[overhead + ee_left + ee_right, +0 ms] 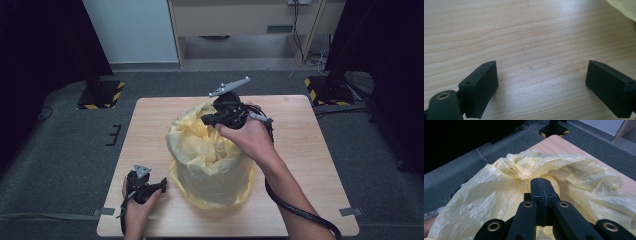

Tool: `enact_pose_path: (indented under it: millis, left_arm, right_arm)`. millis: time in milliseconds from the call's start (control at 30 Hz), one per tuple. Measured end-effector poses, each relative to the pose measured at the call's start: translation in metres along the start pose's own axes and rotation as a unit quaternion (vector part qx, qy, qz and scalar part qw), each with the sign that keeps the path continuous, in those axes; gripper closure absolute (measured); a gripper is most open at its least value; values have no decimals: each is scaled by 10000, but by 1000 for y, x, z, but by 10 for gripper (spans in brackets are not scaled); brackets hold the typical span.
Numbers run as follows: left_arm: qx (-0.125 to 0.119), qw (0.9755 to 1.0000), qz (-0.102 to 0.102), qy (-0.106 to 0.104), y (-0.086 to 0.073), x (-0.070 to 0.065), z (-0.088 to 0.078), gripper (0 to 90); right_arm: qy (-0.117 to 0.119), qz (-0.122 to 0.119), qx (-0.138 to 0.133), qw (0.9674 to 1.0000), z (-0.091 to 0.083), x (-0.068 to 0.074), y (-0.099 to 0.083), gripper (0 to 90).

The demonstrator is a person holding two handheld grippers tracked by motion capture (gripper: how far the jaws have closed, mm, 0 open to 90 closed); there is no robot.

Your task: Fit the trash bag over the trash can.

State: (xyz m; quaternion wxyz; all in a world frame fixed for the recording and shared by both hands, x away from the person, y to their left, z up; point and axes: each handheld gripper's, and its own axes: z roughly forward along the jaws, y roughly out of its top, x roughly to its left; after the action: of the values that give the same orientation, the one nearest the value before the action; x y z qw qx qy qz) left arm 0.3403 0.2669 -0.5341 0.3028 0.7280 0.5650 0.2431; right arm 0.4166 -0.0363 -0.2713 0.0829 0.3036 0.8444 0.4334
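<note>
A thin yellow plastic bag (pixel 212 160) lines a round bin that stands in the middle of the pale wooden bench (pixel 310 150); its crumpled edge rises loosely above the top. The right gripper (pixel 206 119) is at the far rim with the jaws closed together; whether film is pinched between them I cannot tell. The left gripper (pixel 162 186) rests on the bench beside the bin, jaws wide open and empty. The film looks light, soft and slippery, and it may tear easily, so a hold on a gathered fold of the rim seems best.

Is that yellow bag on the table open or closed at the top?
Open. The yellow bag stands upright on the table, its crumpled rim gaping wide; the inside looks hollow.
</note>
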Motion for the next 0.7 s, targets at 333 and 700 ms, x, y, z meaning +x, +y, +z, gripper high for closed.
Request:
enact_pose_path:
  millis: [333,700]
  left_arm:
    - [2,10000,2,1,0,0,0,103]
    - [1,10000,2,1,0,0,0,103]
  right_arm:
    - [-74,-13,305,9995,26,2,7,900]
    - [-265,209,922,9952,61,-6,8,900]
